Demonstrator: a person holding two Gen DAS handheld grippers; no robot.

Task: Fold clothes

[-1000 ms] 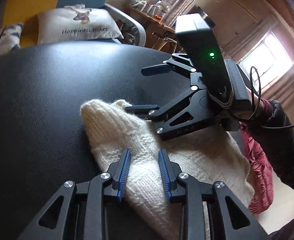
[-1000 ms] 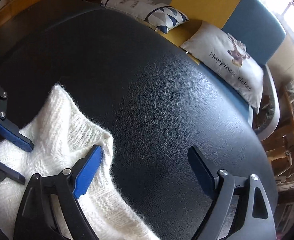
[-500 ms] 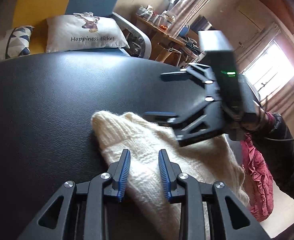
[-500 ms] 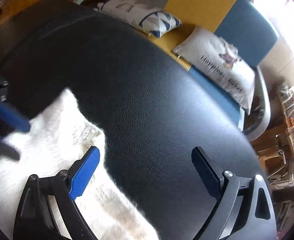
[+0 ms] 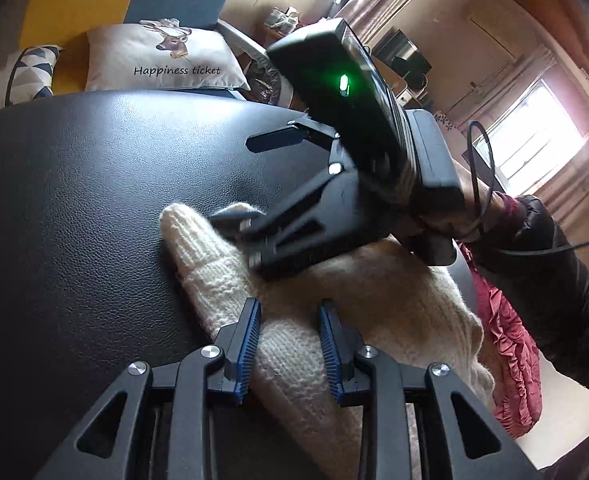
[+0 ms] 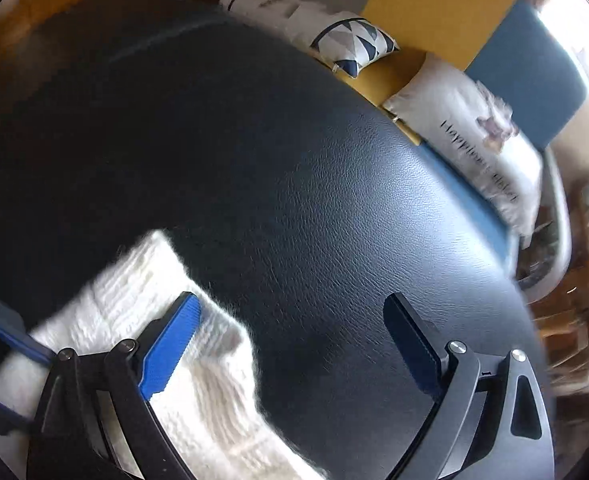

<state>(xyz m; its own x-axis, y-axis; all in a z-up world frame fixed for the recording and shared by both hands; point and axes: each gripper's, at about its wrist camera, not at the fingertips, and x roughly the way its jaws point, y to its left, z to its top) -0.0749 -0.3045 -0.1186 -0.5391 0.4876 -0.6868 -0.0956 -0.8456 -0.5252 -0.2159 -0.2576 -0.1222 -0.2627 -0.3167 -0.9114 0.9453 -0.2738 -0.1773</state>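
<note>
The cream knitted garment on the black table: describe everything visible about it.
The cream knitted garment is fuzzy, chunky wool with ribbed rows. It lies bunched and folded on the black leather-look table, one narrow rounded end, perhaps a sleeve, pointing toward the far cushions. The left claw straddles a fold of it, its blue pads at either side; whether they pinch is unclear. The right claw stands wide over its edge, one finger above the knit, the other above bare table.

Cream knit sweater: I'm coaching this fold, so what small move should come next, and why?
Probably lower the right gripper and close it on the cream knit sweater near its edge. Its jaws stand wide with nothing between them, while the left gripper straddles a narrow fold without clearly pinching it.
</note>
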